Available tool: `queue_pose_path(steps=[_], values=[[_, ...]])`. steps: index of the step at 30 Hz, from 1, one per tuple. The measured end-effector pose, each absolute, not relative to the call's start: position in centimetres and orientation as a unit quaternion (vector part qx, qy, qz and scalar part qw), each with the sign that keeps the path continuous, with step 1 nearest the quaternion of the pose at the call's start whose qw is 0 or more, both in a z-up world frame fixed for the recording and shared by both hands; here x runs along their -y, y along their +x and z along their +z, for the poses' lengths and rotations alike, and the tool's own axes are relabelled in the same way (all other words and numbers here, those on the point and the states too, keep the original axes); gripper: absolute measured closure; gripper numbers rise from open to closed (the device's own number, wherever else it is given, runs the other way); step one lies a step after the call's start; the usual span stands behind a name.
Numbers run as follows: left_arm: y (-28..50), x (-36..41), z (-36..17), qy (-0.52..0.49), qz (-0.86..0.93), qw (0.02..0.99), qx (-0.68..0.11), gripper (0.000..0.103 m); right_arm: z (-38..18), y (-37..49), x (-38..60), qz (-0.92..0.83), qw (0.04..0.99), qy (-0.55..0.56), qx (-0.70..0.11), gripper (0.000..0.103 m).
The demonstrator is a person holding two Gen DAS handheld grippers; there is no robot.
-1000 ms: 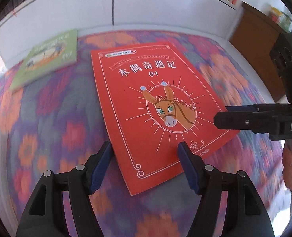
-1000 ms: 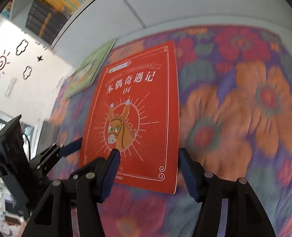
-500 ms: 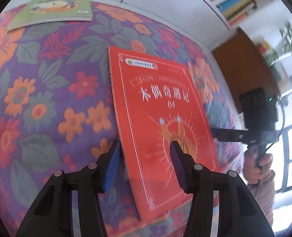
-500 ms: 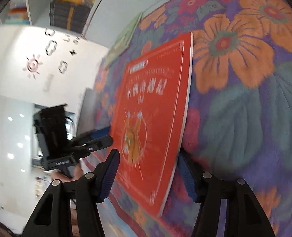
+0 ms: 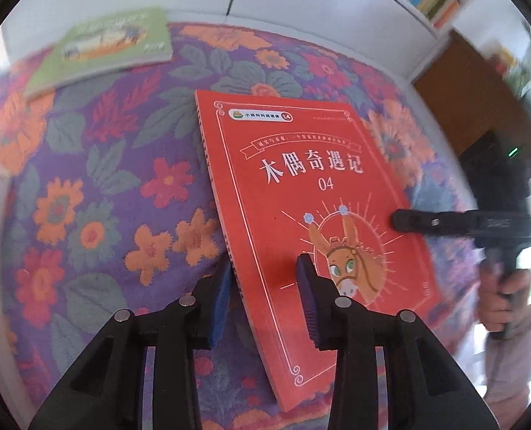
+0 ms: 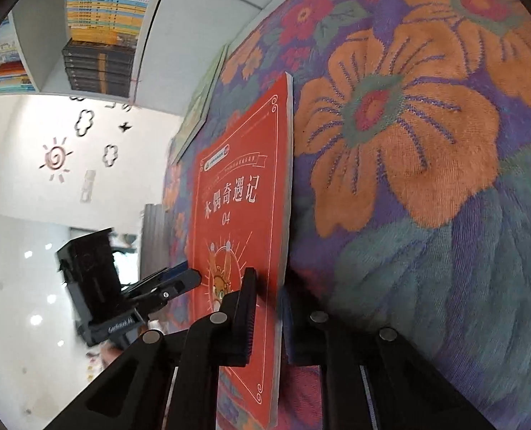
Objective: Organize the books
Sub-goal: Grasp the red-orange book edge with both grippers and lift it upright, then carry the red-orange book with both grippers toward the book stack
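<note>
Right gripper (image 6: 267, 302) clamped on red book (image 5: 301, 193); left gripper (image 5: 265, 286) closing around its spine edge.

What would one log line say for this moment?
left gripper: closing on red book spine edge | right gripper: shut on opposite edge | green book: untouched

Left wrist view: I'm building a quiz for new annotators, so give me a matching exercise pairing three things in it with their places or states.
Things:
1. red book
2. green book
3. right gripper

Places or states:
A. lying flat at the far left of the floral cloth
B. reaching in from the right side of the view
C. its left edge between the left gripper's closing jaws

Pairs: 1-C, 2-A, 3-B
</note>
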State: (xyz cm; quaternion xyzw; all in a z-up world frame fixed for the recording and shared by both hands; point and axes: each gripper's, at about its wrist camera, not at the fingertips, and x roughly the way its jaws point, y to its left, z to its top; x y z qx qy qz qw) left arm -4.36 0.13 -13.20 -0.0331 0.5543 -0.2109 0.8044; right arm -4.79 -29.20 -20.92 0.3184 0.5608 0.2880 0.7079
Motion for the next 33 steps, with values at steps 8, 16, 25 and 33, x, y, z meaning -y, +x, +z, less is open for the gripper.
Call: queue_pose_path(steps=[8,16,25,33], values=[[-5.3,-0.6,-11.9,0.01,-0.193,0.811,-0.552,0.069,-16.4,-7.9,25.0,0.267,0.768,0.175,-0.555,0.086],[-6.5,-2.3,-9.6,0.02,-0.197,0.819,-0.538,0.069,-13.5,-9.3,21.8,0.299,0.781,0.146,-0.529,0.086],[-7.5,-5.1,-6.9,0.024,-0.191,0.835,-0.515,0.069,-11.2,-10.1,18.5,0.314,0.791,0.123,-0.511,0.086],[-7.7,-8.4,-4.6,0.016,-0.178,0.851,-0.494,0.069,-8.8,-10.1,15.1,0.329,0.799,0.108,-0.491,0.086]])
